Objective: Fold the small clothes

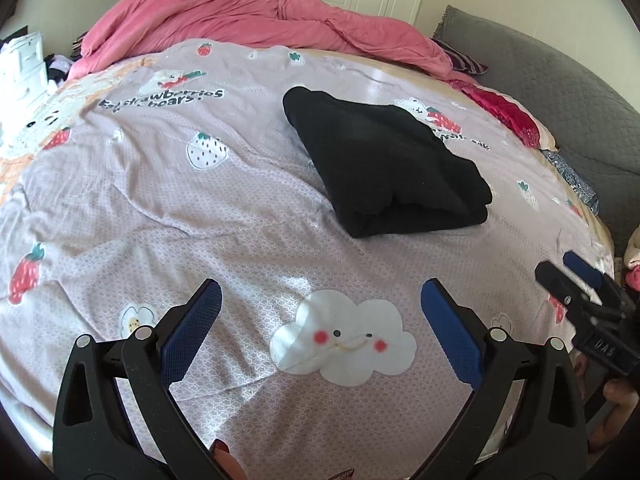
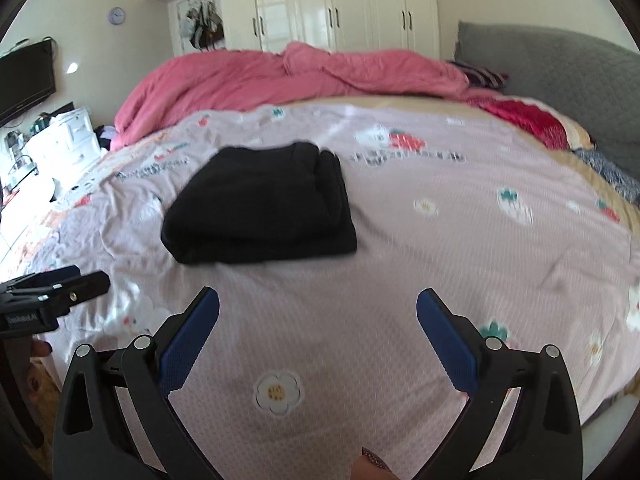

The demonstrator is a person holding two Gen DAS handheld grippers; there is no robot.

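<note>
A black garment lies folded into a thick rectangle on the lilac strawberry-print bedsheet, with no tool touching it. Behind it a pink duvet is heaped in front of white wardrobes, and a grey headboard stands to the right. The left tool and right tool both hang wide and hold nothing above bare sheet. Only the right wrist view shows a wall clock and a dark screen; its sheet print is blurred.

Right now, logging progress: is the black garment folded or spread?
Folded: the black garment lies as a compact stack, layered edges showing.
</note>
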